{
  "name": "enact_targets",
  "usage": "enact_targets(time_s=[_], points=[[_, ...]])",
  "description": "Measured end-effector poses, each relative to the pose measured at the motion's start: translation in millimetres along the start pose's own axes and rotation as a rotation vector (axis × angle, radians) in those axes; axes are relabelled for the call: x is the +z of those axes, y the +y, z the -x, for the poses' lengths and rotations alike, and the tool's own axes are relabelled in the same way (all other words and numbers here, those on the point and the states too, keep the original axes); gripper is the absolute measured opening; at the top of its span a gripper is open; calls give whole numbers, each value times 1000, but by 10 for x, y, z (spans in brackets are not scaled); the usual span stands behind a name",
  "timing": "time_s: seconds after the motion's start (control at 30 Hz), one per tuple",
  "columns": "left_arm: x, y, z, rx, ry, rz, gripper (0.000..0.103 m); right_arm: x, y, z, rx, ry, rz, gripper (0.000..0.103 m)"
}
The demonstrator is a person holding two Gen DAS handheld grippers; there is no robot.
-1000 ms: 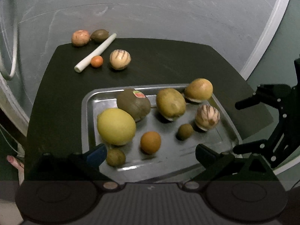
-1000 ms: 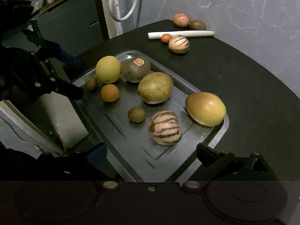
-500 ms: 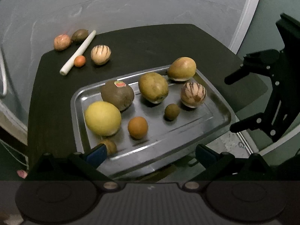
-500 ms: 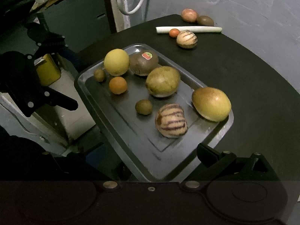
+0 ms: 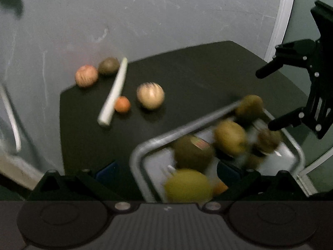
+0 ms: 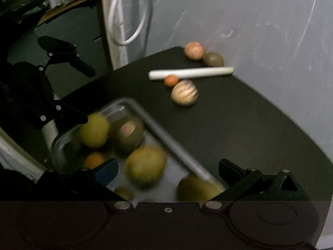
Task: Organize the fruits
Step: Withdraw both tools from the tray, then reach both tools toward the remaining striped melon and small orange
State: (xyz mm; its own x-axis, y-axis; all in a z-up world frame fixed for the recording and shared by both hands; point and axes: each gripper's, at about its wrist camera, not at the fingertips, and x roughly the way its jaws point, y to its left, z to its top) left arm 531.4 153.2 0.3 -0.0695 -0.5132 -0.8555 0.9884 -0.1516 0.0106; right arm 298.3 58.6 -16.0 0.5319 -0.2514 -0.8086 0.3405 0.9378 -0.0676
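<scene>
Since half a second ago, both my cameras have swung toward the table's back corner, and the metal tray now sits low and blurred in each view. Both claws, left and right, are spread apart and hold nothing. Most fruit lies crowded in the tray; a striped melon, a small orange, a peach-coloured fruit and a kiwi rest loose on the dark table beside a white stalk. Moving this fast, I judge I could clip the tray rim and set round fruit rolling off.
</scene>
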Motion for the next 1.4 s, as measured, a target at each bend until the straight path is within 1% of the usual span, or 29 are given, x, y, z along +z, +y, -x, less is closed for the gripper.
enact_targets(time_s=[0.2,0.37,0.43,0.53,0.7,0.73,0.8,0.9,0.93,1.03,1.1,1.17,1.23,1.4], points=[[393,444,-307,17,-37,-191,102,486,-192,-411,-37,-8,28,102],[625,608,-667,-3,-49,-375,102,789,-187,-812,-40,11,107,102],[669,645,-819,-19,-43,-445,102,870,-156,-975,-37,23,146,102],[687,684,-958,-52,-42,-509,100,938,-89,-1192,-39,43,209,101],[665,666,-1110,-109,-39,-634,90,957,8,-1453,-47,73,309,94],[662,659,-1125,-119,-39,-662,89,959,11,-1486,-46,77,324,94],[663,654,-1149,-141,-36,-706,85,967,11,-1526,-43,84,344,93],[674,668,-1196,-175,-17,-731,81,984,-6,-1574,-37,100,365,87],[685,678,-1222,-185,-10,-737,80,990,-12,-1585,-35,104,371,87],[688,697,-1271,-189,4,-752,76,1007,-23,-1621,-33,116,387,84],[732,732,-1341,-193,20,-748,69,1026,-36,-1652,-28,123,389,81],[747,754,-1393,-195,40,-737,64,1036,-34,-1674,-21,125,389,79],[766,774,-1410,-204,35,-732,64,1049,-28,-1694,-15,127,391,76],[790,781,-1424,-209,38,-734,58,1074,-9,-1763,-8,134,408,64]])
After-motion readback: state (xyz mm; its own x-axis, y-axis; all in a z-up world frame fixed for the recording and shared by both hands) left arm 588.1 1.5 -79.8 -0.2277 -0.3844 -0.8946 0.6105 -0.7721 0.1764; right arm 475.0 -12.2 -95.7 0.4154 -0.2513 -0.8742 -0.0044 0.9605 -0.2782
